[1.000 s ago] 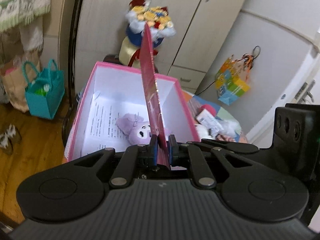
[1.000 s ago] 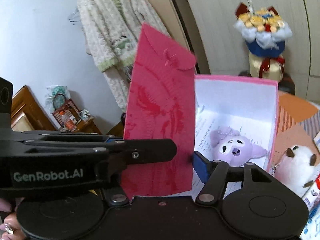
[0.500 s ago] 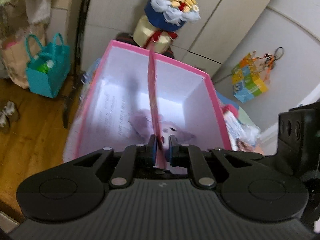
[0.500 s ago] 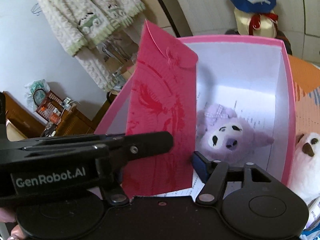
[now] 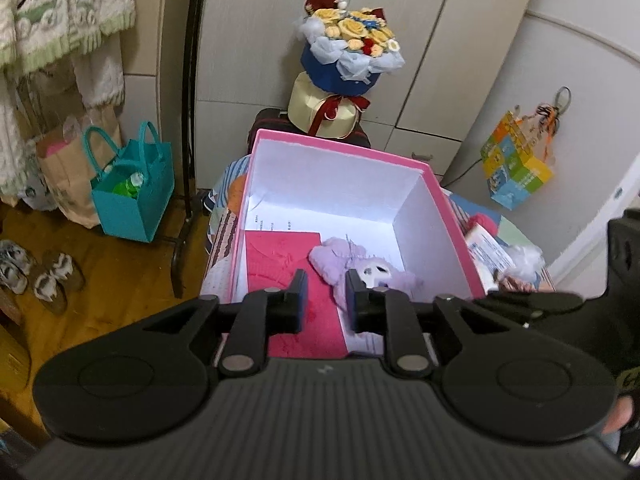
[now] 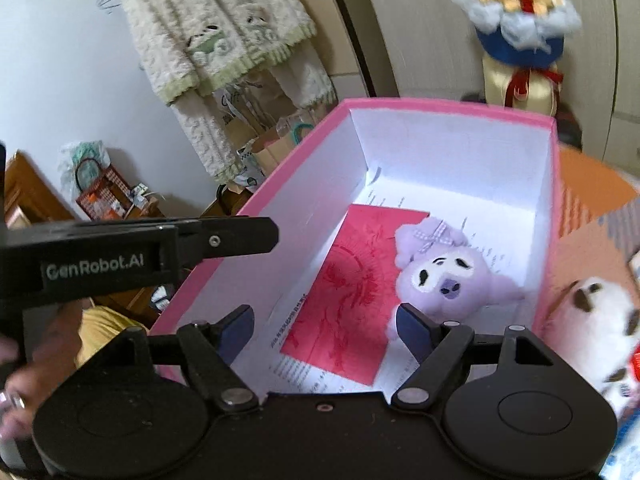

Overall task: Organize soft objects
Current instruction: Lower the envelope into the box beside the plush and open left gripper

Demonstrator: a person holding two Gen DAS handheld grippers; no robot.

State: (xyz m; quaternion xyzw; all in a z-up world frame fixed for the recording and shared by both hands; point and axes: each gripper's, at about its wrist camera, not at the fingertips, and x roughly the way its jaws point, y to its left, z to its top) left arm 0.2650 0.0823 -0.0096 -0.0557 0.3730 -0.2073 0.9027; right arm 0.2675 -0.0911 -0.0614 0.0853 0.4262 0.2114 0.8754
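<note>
A bedroom corner, wooden floor (image 5: 116, 264), grey wardrobe (image 5: 420, 60) behind; the red envelope (image 5: 288, 264), clamped upright a second ago, now lies flat in my pink box (image 5: 460, 240) beside the purple plush (image 6: 448, 276); my left gripper (image 5: 325, 294) and right gripper (image 6: 326, 330) both gape, released.

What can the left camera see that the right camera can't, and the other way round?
Only the left wrist view shows the teal bag, the shoes on the floor and the colourful bag hanging on the right. Only the right wrist view shows the white plush outside the box and the left gripper's side. Both show the pink box, the red envelope lying flat inside it, the purple plush beside it, and the flower bouquet behind.
</note>
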